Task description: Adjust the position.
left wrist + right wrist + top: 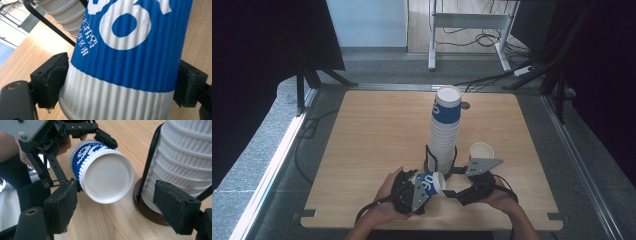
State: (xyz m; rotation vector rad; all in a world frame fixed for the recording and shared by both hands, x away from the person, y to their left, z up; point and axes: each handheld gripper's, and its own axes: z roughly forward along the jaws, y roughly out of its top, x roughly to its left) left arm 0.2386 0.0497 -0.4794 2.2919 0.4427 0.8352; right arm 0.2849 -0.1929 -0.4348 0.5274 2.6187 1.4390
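Observation:
A blue-and-white ribbed paper cup [430, 182] [130, 62] lies on its side near the table's front edge. My left gripper [422, 189] [120, 85] is shut on it, one pad pressing each side. The cup's round white end [107, 180] faces my right gripper [451, 193] [118, 202], whose jaws stand open on either side without touching it. Just behind both grippers rises a tall stack of the same cups [445, 132] [185, 157] in a black wire holder [147, 167].
A single white cup [481, 151] stands upright to the right of the stack, by my right gripper's grey plate. The wooden table [372, 145] has bare room on its left half and at the back. Cables and a desk frame lie on the floor beyond.

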